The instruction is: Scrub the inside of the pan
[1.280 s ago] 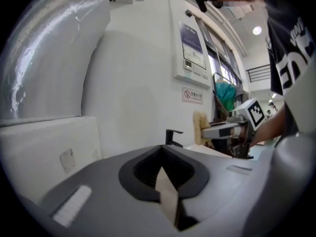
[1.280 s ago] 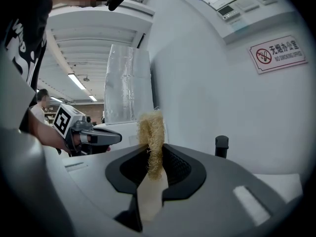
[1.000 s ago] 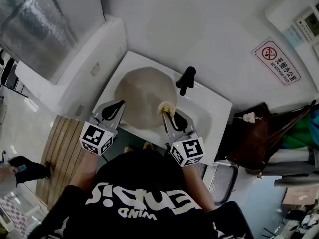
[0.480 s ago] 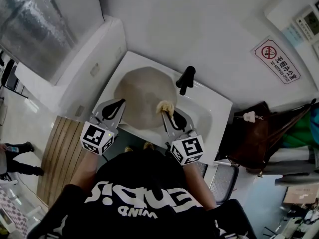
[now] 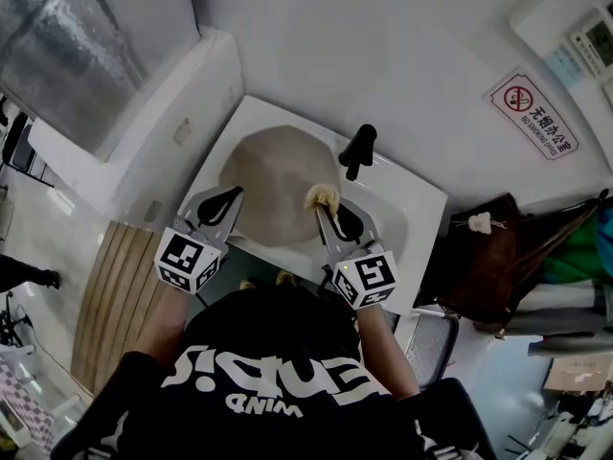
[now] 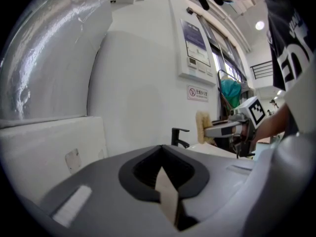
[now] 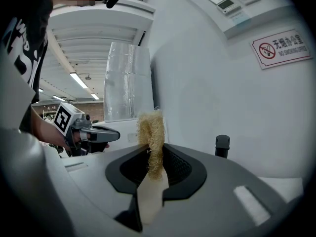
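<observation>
Our right gripper (image 5: 327, 215) has edged forward, clenching the soft, light scrubber (image 5: 322, 197) over the pan (image 5: 273, 182) in the sink (image 5: 414, 211); left gripper (image 5: 231, 195) clenched, empty; we'd steady the stiff pan's rim

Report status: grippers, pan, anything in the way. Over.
Left gripper jaws shut, empty, at left rim of pan in sink. Right gripper shut on scrubber at pan's right edge. Black faucet close beyond scrubber.
</observation>
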Demonstrator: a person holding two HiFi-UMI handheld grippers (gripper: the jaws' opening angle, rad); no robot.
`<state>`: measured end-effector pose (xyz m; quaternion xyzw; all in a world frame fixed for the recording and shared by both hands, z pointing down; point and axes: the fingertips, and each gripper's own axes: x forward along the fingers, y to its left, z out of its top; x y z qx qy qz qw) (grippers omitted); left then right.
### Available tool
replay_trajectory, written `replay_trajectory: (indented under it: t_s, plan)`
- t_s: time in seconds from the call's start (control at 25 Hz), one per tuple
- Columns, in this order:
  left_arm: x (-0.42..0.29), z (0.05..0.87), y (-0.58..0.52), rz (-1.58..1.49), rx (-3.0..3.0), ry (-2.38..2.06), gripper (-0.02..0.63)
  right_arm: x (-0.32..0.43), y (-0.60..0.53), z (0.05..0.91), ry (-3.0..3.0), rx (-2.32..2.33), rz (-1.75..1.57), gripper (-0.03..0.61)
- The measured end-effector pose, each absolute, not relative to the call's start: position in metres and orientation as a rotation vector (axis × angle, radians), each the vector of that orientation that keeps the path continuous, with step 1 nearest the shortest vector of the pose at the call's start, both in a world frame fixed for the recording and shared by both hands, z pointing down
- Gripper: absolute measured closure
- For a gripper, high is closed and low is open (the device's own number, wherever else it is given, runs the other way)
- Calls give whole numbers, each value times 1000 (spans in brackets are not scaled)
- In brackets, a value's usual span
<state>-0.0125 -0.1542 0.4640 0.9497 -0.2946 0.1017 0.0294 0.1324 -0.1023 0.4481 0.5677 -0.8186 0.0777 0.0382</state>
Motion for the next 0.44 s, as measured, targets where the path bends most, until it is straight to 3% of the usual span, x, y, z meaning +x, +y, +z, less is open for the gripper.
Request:
replay_trajectory:
  t_s: [0.44]
  plan:
    - [-11, 468, -157, 330, 2923, -895, 617, 136, -110, 447, -2527, 1731, 251, 505]
